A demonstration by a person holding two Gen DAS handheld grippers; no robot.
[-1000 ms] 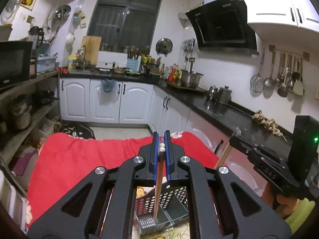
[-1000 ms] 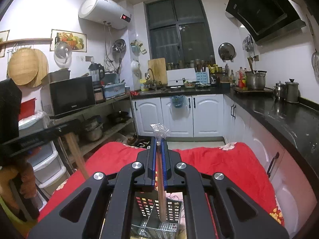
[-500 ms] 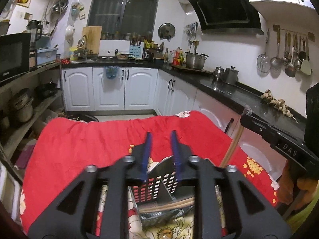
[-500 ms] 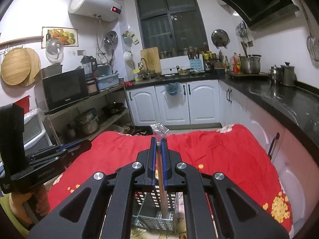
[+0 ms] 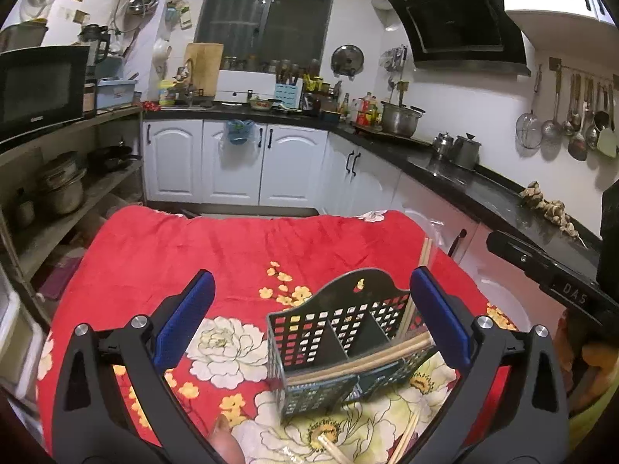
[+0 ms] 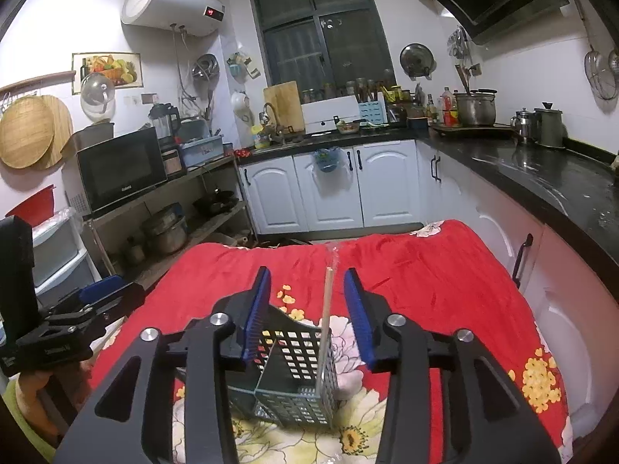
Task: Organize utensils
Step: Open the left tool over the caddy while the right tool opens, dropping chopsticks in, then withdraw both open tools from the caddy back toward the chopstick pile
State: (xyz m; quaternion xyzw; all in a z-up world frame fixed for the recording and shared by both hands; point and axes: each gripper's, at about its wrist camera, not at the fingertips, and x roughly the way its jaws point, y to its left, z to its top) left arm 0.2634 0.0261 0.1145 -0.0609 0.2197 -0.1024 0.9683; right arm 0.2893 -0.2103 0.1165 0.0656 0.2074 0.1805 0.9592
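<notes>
I am looking down on the table under its red cloth printed with white and yellow flowers (image 5: 240, 255); its near edge is being cut off by both views, so I cannot see how far it runs toward me.

On the cloth, the dark, perforated plastic utensil basket with a divider (image 5: 348, 332) is standing upright, and its base is partly hidden behind my gripper frames in the right wrist view (image 6: 294, 379).

My left gripper (image 5: 309, 317) is standing spread wide, its blue ribbed pads having just been opening, with nothing pinched; the basket is sitting between the fingers without the pads pressing on it.

My right gripper (image 6: 305, 309) is standing partly open, its jaws having just been parting too. A thin wooden stick with a clear crinkled top (image 6: 327, 324) is rising between them, its lower end inside the basket's right compartment; the pads are standing apart from it on both sides.

A pair of pale wooden chopsticks (image 5: 363, 361) is lying slanted across the basket's rim, another pair (image 5: 410, 301) is leaning up out of its far right corner, and more ends (image 5: 406, 437) are showing on the cloth in front, cut off below.

A fingertip (image 5: 226, 440) is blurring the bottom edge.
</notes>
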